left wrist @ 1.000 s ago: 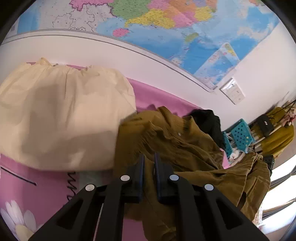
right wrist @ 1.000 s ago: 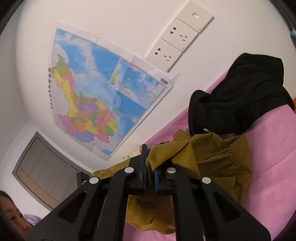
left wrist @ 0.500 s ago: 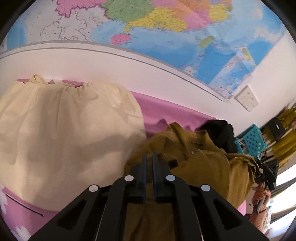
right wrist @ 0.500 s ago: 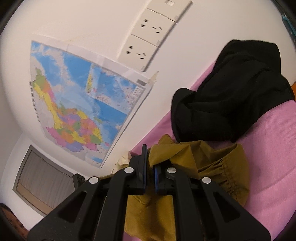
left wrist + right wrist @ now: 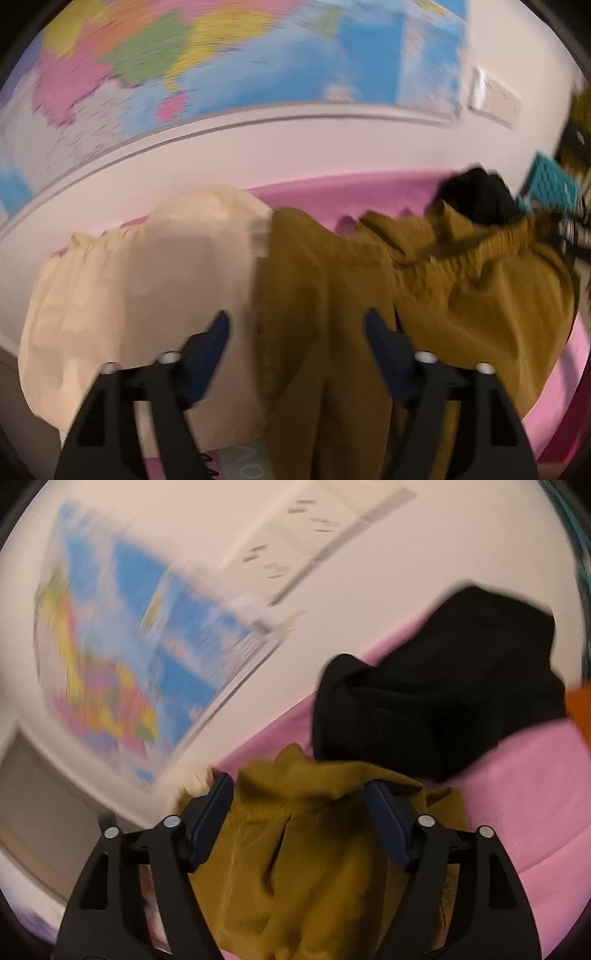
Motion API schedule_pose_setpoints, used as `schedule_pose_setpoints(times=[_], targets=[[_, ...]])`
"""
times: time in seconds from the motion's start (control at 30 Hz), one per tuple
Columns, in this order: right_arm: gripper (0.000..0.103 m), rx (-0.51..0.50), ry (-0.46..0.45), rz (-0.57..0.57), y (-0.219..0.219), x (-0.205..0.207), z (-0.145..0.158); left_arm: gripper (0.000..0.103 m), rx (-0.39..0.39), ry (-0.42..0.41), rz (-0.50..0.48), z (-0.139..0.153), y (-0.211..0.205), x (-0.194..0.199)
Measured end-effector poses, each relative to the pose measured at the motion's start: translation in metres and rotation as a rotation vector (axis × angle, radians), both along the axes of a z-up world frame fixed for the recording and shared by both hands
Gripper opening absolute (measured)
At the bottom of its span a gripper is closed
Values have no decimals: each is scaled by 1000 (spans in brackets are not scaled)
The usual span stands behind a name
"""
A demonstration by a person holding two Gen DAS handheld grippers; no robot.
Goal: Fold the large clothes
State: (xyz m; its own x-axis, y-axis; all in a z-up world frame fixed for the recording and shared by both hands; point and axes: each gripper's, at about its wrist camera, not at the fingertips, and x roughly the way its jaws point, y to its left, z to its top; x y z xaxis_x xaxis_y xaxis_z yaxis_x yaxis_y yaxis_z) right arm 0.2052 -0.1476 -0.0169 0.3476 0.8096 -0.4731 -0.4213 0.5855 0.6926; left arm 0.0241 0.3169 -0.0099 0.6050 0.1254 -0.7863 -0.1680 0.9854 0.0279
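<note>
Loosely heaped mustard garment (image 5: pixel 332 295), both grippers' fingers (image 5: pixel 218 332) apart

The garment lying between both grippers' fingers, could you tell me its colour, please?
Mustard-brown garment; left wrist view shows it best.

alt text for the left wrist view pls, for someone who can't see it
The left claw is open above a mustard-brown garment lying on a pink bed cover, its fingers apart and holding nothing. A cream garment lies beside it, a black garment behind, and a blurred colourful wall map above.
</note>
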Motion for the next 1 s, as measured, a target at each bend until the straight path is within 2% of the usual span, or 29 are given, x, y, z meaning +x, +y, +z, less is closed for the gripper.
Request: schedule_pose_setpoints(times=[0.07, 0.17, 0.2, 0.23, 0.27, 0.3, 0.33, 0.37, 0.4, 0.43, 0.5, 0.53, 0.67, 0.77, 0.8, 0.83, 0.9, 0.93, 1.0], targets=[[79, -102, -69, 79, 23, -16, 8, 78, 32, 28, -37, -8, -10, 6], [82, -316, -144, 185, 69, -32, 1, 75, 79, 72, -53, -22, -18, 16], [82, -394, -161, 200, 83, -33, -6, 67, 105, 78, -46, -26, -20, 17], [80, -455, -168, 213, 95, -33, -15, 55, 142, 89, -35, -30, -22, 20], [67, -494, -166, 227, 103, -31, -23, 48, 163, 96, -29, -33, -23, 21], [58, -515, -162, 240, 108, -30, -29, 37, 177, 91, -15, -35, -22, 20], [37, -557, -169, 237, 113, -28, -37, 28, 183, 84, -5, -35, -22, 20], [26, -594, -187, 235, 117, -27, -40, 23, 189, 70, 4, -33, -21, 18], [20, -593, -206, 247, 118, -28, -41, 17, 182, 53, 11, -30, -20, 16], [4, -566, -209, 249, 117, -28, -39, 14, 163, 42, 16, -26, -18, 14], [4, -535, -236, 216, 113, -28, -27, 7, 126, 12, 31, -17, -14, 11], [3, -482, -277, 188, 108, -30, -11, 6, 114, -8, 43, -10, -12, 10], [2, -334, -406, 88, 98, -34, 46, 5, 40, -98, 82, 16, -1, 8], [2, -288, -503, 10, 102, -29, 67, 5, 18, -198, 145, 34, 10, 10], [2, -285, -486, 9, 105, -22, 64, 6, 6, -204, 164, 32, 14, 14], [3, -299, -431, 20, 112, -11, 53, 6, 17, -182, 172, 27, 16, 21], [3, -383, -378, 49, 123, 2, 26, 7, 48, -81, 177, -1, 16, 38], [3, -442, -336, 81, 133, 8, 4, 9, 71, -42, 172, -12, 15, 43], [3, -539, -314, 108, 144, 9, -25, 13, 128, 10, 180, -35, 12, 50]])
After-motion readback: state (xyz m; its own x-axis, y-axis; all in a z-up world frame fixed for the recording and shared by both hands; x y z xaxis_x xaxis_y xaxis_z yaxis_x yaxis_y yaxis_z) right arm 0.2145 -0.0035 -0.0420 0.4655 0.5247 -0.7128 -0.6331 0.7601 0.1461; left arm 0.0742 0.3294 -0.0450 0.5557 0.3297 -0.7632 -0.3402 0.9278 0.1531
